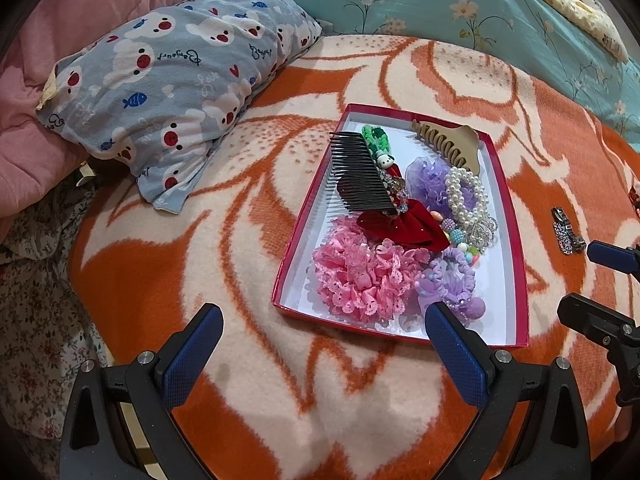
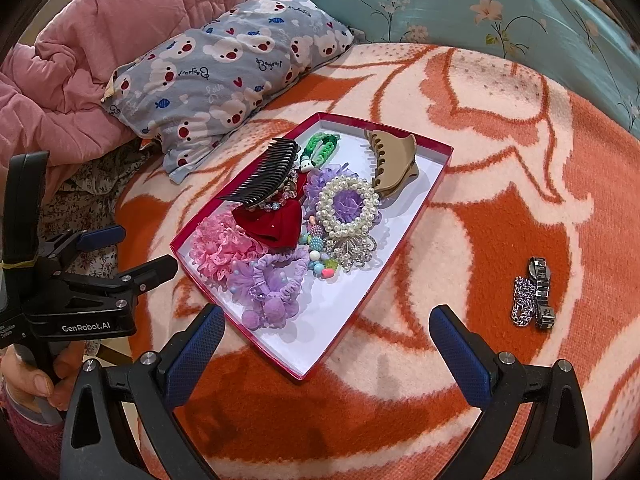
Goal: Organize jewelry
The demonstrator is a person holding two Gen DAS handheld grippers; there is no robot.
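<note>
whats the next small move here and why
Probably move the right hand-held gripper, open and empty, right toward the watch and chain. They lie together on the blanket, outside the red box that holds the other pieces.

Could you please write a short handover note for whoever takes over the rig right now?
Left gripper: open, empty, at the box's near edge.
Right gripper: open, empty, beside the box.
Box on the blanket already holds the comb, claw clip, pearl bracelet, scrunchies and bow.
Left to do: the watch and chain lie touching on the blanket, right of the box.
</note>
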